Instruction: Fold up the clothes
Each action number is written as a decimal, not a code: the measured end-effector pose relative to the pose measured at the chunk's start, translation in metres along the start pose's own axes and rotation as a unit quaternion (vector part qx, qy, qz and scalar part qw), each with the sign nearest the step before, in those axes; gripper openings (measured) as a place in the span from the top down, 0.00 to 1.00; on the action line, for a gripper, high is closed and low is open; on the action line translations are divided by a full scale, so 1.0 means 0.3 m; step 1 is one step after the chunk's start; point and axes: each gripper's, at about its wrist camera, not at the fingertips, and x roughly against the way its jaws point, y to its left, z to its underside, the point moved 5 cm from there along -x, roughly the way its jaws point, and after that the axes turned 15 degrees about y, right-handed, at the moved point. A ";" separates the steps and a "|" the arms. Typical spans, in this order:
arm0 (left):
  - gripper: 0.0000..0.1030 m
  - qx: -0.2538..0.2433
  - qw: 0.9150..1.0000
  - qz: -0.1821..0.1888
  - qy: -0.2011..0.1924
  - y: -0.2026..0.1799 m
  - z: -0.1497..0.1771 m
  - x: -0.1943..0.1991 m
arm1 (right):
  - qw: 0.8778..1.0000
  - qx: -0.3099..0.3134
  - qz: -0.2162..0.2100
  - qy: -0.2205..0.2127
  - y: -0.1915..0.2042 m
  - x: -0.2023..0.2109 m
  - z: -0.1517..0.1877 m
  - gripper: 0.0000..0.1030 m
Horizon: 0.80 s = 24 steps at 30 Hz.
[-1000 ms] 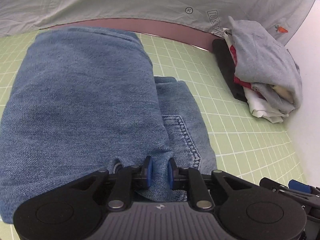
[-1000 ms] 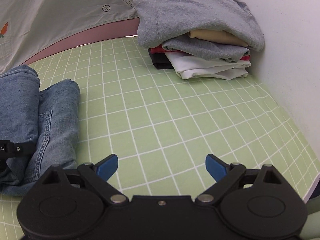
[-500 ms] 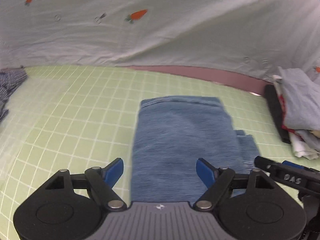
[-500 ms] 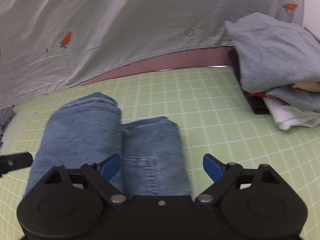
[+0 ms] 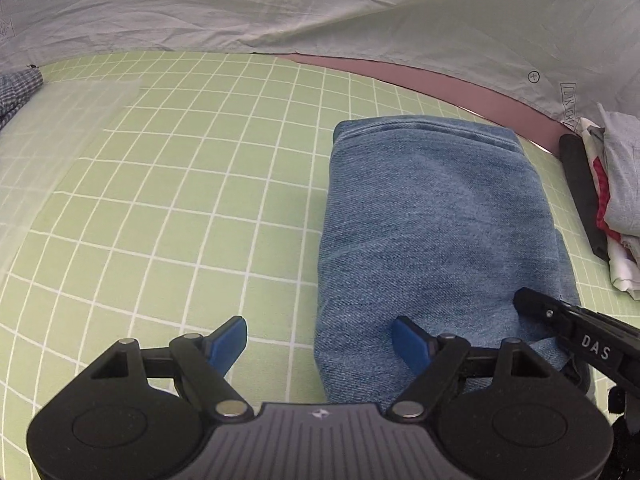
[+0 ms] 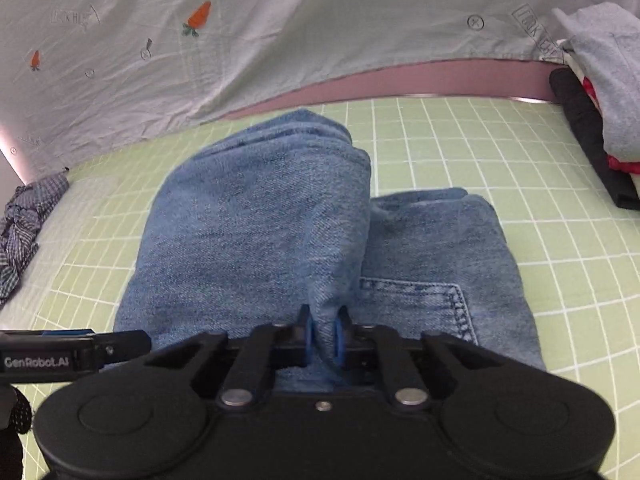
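Folded blue jeans point(image 5: 432, 232) point(image 6: 256, 232) lie on the green grid mat point(image 5: 180, 208). My left gripper point(image 5: 320, 340) is open at the near left edge of the jeans, its right finger over the denim and its left finger over bare mat. My right gripper point(image 6: 323, 336) is shut on a fold of the jeans at their near edge, beside the back pocket point(image 6: 424, 308). The right gripper's body point(image 5: 580, 340) reaches into the left wrist view from the right, and the left gripper's body point(image 6: 68, 354) shows at the left of the right wrist view.
A stack of folded clothes point(image 5: 612, 184) point(image 6: 600, 92) stands at the right by the wall. A pale sheet with carrot prints point(image 6: 240, 40) hangs along the back. A checked garment point(image 6: 28, 220) lies crumpled at the far left, next to a clear plastic sheet point(image 5: 52, 128).
My left gripper let go of the jeans, opened and shifted to their left edge. My right gripper swung left over the jeans and shut on a fold at the near edge.
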 end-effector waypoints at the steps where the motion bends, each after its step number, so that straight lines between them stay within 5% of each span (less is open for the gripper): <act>1: 0.22 -0.004 1.000 0.011 -0.004 -0.018 -0.010 0.020 | 1.000 0.008 0.005 -0.013 0.002 0.028 0.001 0.93; 6: 0.20 -0.053 0.996 0.061 -0.037 -0.150 -0.051 0.123 | 0.996 0.025 0.027 -0.085 -0.024 0.231 -0.007 0.94; 9: 0.16 -0.083 0.994 0.062 -0.032 -0.218 -0.044 0.100 | 0.998 -0.027 0.031 -0.039 -0.146 0.177 0.035 0.93; 11: 0.16 -0.096 0.994 0.051 -0.007 -0.242 -0.025 0.036 | 0.997 -0.066 0.032 0.002 -0.233 0.119 0.070 0.85; 13: 0.16 -0.108 0.993 0.034 0.025 -0.250 -0.001 -0.037 | 0.993 -0.105 0.033 0.042 -0.318 0.062 0.106 0.52; 16: 0.11 -0.103 0.994 0.021 0.035 -0.213 0.036 -0.074 | 0.986 -0.155 0.014 0.068 -0.396 0.020 0.139 0.39; 24: 0.07 -0.033 0.991 0.110 0.071 -0.137 0.001 -0.127 | 0.987 -0.139 -0.027 0.075 -0.378 -0.034 0.126 0.14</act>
